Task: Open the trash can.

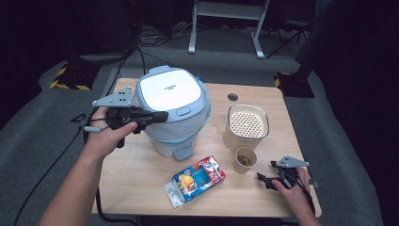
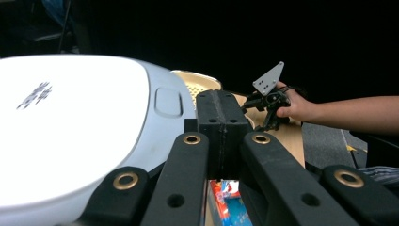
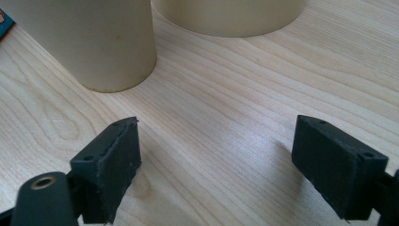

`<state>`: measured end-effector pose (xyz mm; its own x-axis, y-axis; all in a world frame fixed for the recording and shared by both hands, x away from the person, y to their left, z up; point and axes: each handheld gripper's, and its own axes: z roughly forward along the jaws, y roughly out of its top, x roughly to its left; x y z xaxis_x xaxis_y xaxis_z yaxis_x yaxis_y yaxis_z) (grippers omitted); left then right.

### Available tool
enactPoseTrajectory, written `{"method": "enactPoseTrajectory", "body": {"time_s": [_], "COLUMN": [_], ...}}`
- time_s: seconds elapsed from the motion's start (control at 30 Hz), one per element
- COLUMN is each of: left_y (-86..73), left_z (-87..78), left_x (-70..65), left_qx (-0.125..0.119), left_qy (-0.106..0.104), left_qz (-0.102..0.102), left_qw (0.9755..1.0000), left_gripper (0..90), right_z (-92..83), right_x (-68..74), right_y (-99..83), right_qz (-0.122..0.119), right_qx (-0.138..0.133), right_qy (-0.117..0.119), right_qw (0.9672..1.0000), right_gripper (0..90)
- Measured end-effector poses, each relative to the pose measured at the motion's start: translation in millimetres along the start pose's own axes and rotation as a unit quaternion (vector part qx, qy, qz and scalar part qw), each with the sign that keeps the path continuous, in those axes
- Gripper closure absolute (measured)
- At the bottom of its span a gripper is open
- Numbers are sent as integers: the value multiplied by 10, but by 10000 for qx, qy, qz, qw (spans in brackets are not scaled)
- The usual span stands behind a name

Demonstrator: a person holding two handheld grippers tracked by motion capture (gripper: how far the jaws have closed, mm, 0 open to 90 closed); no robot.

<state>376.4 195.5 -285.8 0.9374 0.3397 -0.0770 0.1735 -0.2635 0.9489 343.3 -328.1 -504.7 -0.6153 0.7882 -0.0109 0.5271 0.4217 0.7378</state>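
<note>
Lidded bin (image 1: 171, 110) under closed, empty left gripper (image 1: 162, 116); something yellowish in cup (image 1: 245, 160); right gripper (image 3: 216, 160) gaping, empty.

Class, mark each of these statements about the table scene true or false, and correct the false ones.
1. The left gripper has its jaws shut with nothing between them. True.
2. The lid of the white bin is raised. False: it lies closed.
3. The right gripper grips the small paper cup. False: its jaws stand open over bare table, the cup ahead of them.
4. The colourful packet lies flat in front of the bin. True.
5. The perforated cream container stands left of the bin. False: it stands to its right.
</note>
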Motion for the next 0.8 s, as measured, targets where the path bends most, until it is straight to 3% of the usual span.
{"method": "enactPoseTrajectory", "body": {"time_s": [0.3,0.43,0.5,0.53,0.67,0.8], "left_y": [117,138,145,145,153,152], "left_z": [231,340,408,408,481,505], "left_x": [34,71,102,102,99,94], "left_qx": [76,148,290,290,601,645], "left_qy": [-18,75,272,272,505,547], "left_qz": [80,43,72,72,152,120], "left_qw": [9999,9999,9992,9992,9968,9963], "left_gripper": [900,900,900,900,900,900], "right_z": [0,0,0,0,0,0], "right_x": [0,0,-1,-1,0,0], "right_y": [0,0,0,0,0,0], "right_qz": [-2,-3,-3,-3,-3,-2], "right_qx": [0,0,-1,-1,0,-1], "right_qy": [0,-1,0,0,-1,0], "right_qw": [10000,10000,10000,10000,10000,10000], "right_gripper": [161,161,161,161,161,161]}}
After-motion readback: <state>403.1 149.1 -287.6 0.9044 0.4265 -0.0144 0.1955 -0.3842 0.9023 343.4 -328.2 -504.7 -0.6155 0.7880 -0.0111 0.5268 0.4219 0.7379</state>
